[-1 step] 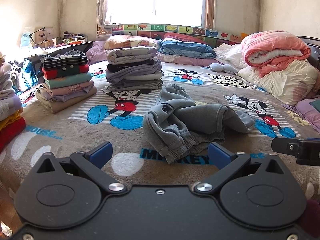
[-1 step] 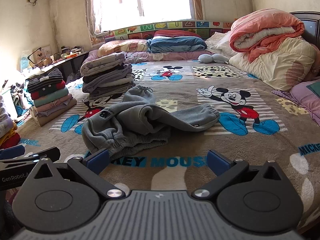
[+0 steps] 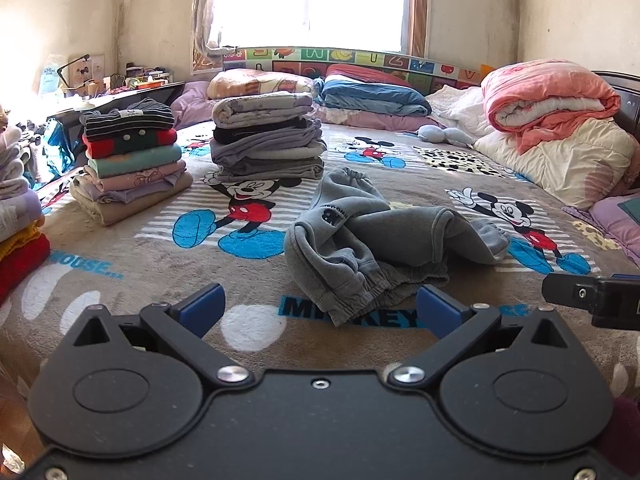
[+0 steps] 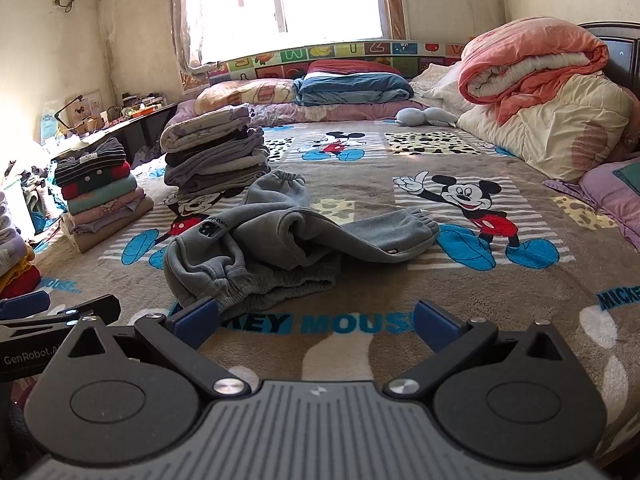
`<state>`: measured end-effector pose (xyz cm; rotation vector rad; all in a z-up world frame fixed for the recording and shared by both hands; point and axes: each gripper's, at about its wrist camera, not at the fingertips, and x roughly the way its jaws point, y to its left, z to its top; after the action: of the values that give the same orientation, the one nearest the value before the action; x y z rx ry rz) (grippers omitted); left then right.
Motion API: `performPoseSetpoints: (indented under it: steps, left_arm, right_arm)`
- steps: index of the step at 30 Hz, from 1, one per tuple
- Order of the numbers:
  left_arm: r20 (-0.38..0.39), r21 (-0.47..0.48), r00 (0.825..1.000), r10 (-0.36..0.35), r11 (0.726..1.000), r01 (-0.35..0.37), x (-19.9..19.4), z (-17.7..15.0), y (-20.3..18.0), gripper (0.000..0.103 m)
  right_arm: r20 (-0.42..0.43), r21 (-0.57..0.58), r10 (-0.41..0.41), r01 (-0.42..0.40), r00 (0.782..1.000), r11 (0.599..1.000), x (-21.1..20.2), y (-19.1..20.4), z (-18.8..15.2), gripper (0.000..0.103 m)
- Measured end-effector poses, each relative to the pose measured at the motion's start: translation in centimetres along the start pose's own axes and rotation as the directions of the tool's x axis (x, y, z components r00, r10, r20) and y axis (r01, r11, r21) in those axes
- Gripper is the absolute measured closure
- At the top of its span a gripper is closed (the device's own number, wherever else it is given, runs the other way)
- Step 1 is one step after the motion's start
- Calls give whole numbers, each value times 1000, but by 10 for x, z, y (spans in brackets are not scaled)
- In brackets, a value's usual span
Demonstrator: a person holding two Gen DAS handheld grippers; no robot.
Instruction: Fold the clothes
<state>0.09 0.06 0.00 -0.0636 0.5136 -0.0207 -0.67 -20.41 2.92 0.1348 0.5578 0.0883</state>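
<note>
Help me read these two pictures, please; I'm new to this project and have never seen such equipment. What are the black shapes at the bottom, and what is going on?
No robot arm here: a person holds one two-finger tool in each hand, and each tool carries a wide-angle camera looking forward along its fingers. The black shape at the bottom of each picture is that tool's own body. One picture comes from the left tool, the other from the right tool. Both stand wide open with nothing between their blue pads, so nothing is held.

In front of them, on a bed with a cartoon-mouse blanket, lies a crumpled pair of grey sweatpants, not yet folded. Behind it are two stacks of folded clothes: a colourful one and a mostly grey one. Rolled bedding sits at the right.
</note>
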Motion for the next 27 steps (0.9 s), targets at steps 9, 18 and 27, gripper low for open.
performPoseSetpoints:
  steps: [9, 18, 27]
  left_arm:
    - [-1, 23, 1000, -3, 1000, 3, 2, -1, -2, 0]
    - [-1, 23, 1000, -10, 1000, 10, 0, -2, -2, 0]
    - [-2, 17, 1000, -18, 1000, 18, -1, -2, -1, 0]
  right_arm:
    - [-3, -3, 6, -6, 1000, 1000, 0, -4, -1, 0]
    - [-9, 0, 11, -11, 1000, 1000, 1, -2, -4, 0]
    - [-12, -5, 9, -9, 1000, 1000, 0, 0, -2, 0]
